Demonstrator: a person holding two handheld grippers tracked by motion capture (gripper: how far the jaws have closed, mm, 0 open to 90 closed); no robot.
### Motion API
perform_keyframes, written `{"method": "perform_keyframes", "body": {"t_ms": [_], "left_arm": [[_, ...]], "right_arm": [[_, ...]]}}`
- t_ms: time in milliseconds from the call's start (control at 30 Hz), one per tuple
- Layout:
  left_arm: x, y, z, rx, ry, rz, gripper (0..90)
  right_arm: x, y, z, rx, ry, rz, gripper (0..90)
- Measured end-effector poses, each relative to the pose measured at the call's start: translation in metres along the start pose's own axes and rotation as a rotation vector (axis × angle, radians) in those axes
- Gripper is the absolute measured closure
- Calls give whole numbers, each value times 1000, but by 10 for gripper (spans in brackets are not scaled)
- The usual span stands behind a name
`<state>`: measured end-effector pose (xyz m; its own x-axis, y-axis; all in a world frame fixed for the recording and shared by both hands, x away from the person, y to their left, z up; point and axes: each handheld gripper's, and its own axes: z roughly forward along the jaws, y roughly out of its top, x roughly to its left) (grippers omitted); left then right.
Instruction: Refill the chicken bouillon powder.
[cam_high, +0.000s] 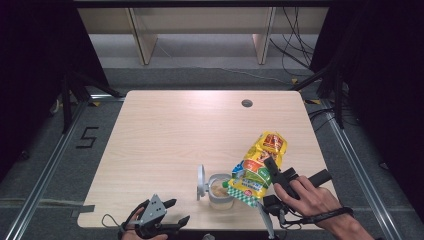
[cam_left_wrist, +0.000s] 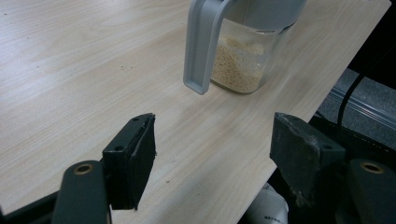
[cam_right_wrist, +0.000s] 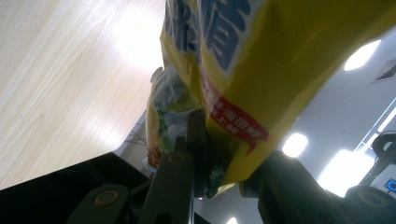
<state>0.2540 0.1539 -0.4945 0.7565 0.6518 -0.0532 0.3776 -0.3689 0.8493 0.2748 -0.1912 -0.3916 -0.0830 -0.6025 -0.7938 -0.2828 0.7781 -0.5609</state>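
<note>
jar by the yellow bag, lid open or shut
Open: the jar has its grey lid flipped up to one side, and pale grains show inside.

We see a light wood-grain desk (cam_high: 165, 135) with a small round hole (cam_high: 247, 103) near its far edge. Directly on it, close to the near edge, stands a clear jar (cam_high: 220, 192) partly filled with pale grains (cam_left_wrist: 236, 65).

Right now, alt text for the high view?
A person's right tongs clamp a yellow snack bag, tipping its open end over a clear jar of pale grains near the front edge of a light wooden table. The left tongs sit open at the table's front-left edge, empty.
</note>
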Motion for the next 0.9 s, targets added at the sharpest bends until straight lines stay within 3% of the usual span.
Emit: {"method": "perform_keyframes", "body": {"t_ms": [900], "left_arm": [[-1, 0, 0, -2, 4, -9, 308]], "right_arm": [[2, -3, -1, 1, 1, 19, 798]]}}
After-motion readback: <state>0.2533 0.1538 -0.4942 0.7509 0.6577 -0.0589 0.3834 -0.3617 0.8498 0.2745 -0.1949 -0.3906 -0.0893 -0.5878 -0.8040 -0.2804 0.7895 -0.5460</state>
